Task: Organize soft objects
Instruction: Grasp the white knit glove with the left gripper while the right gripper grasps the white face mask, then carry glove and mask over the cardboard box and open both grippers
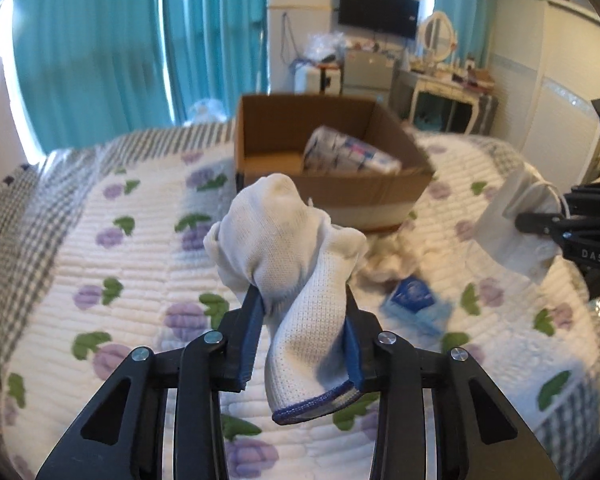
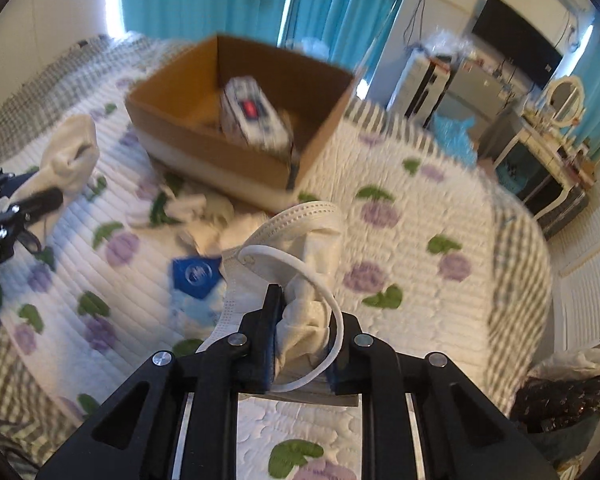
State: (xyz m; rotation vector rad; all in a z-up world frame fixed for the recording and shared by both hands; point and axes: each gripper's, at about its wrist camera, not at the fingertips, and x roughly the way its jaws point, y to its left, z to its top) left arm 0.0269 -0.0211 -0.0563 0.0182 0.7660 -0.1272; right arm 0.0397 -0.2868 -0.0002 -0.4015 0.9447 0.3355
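Observation:
My left gripper (image 1: 300,300) is shut on a white sock with a blue cuff (image 1: 296,264), held above the bed; it also shows in the right wrist view (image 2: 70,156). My right gripper (image 2: 300,304) is shut on a white face mask (image 2: 300,248) with its ear loop hanging over the fingers; the mask shows at the right in the left wrist view (image 1: 516,224). An open cardboard box (image 1: 380,192) stands on the bed ahead and holds a white and blue tissue pack (image 1: 348,152). The box also shows in the right wrist view (image 2: 220,160).
A flowered quilt (image 1: 120,260) covers the bed. A blue packet (image 1: 414,294) and crumpled white cloths (image 1: 388,256) lie in front of the box. Teal curtains, a TV and a dressing table stand behind. A dark bag (image 2: 560,400) sits at the bed's right side.

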